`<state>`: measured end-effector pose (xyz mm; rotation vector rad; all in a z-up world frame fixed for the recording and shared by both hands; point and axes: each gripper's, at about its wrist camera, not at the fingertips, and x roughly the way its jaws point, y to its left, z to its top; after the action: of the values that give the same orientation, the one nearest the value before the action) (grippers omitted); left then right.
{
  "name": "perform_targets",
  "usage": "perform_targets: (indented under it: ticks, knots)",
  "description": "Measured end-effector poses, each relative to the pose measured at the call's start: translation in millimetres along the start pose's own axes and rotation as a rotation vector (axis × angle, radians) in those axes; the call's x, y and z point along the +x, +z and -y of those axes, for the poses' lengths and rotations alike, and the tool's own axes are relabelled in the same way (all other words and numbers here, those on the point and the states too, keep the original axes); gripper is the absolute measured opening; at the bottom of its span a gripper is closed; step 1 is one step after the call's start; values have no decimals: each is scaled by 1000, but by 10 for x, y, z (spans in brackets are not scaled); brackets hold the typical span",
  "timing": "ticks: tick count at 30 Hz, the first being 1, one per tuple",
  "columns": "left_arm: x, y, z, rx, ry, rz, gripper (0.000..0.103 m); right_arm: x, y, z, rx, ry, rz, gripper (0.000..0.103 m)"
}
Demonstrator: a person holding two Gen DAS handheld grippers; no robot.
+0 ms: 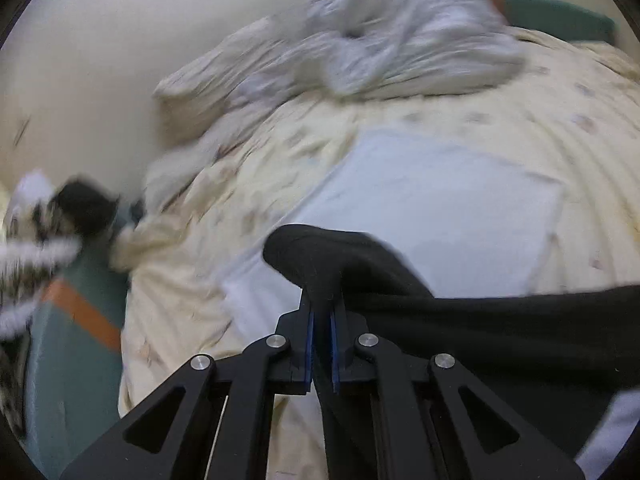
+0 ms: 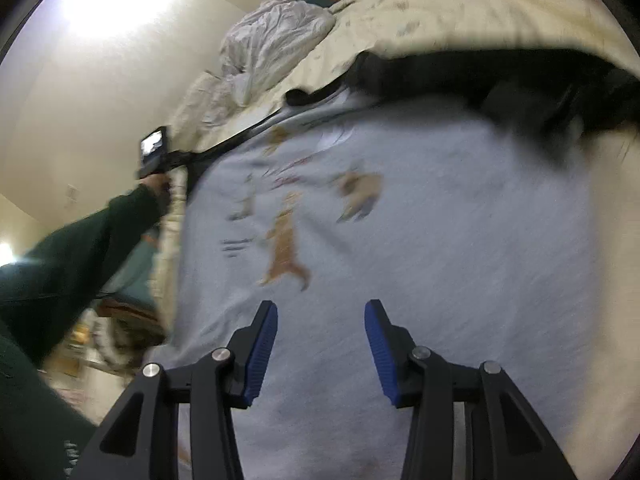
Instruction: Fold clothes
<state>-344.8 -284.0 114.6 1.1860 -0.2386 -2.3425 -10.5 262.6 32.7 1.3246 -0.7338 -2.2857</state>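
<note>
Left gripper (image 1: pixel 322 320) jaws pinch black cloth (image 1: pixel 480 320), low middle of frame, over grey shirt (image 2: pixel 400 260) on bed (image 1: pixel 520 128). Right gripper (image 2: pixel 320 344) jaws apart, empty. Lift black cloth slow, keep shirt flat.

A bed (image 1: pixel 500 128) with a cream patterned cover carries a pale grey shirt (image 2: pixel 400 240) and crumpled grey bedding (image 1: pixel 392 40)
</note>
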Motion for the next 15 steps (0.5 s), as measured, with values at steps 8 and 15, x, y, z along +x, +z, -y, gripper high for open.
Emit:
perform_targets:
  ticks: [8, 15]
  knots:
    - [57, -373, 134, 92, -81, -40, 11, -108, 864, -171, -290, -328, 72, 47]
    - [151, -472, 125, 94, -214, -99, 50, 293, 1459, -330, -523, -444, 27, 73]
